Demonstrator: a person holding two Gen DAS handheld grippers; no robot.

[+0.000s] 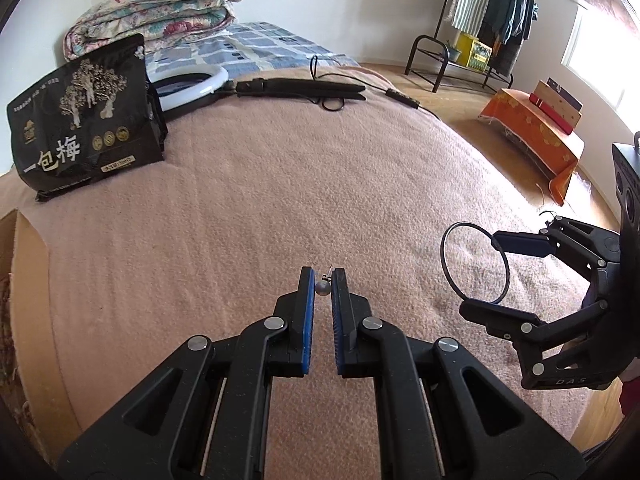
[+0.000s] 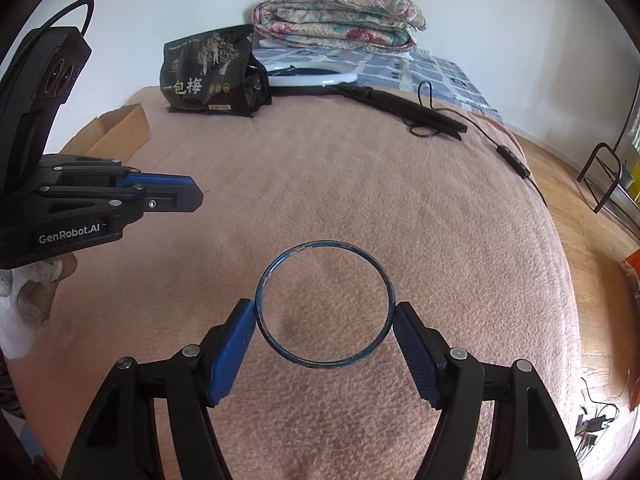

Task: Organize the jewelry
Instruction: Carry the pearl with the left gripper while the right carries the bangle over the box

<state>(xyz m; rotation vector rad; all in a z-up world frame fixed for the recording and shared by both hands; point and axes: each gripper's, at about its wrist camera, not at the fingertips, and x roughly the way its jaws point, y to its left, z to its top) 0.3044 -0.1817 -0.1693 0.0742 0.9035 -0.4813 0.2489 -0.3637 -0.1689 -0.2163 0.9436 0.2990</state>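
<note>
My left gripper [image 1: 323, 280] is shut on a small grey pearl earring [image 1: 322, 287], pinched between the blue pads near their tips, its thin post sticking up. It is held above the pink blanket [image 1: 260, 208]. My right gripper [image 2: 325, 316] is shut on a dark blue bangle [image 2: 325, 305], gripped across its width and held above the blanket. In the left wrist view the right gripper [image 1: 486, 272] with the bangle [image 1: 474, 263] is to the right. In the right wrist view the left gripper [image 2: 198, 194] is at the left, the earring barely visible.
A black snack bag [image 1: 84, 120] stands at the back left, with a white ring light [image 1: 192, 84] and its black stand and cable [image 1: 304, 90] behind. A cardboard box [image 2: 116, 132] sits at the bed's left edge. A folded quilt [image 2: 340, 20] lies further back. Wooden floor lies to the right.
</note>
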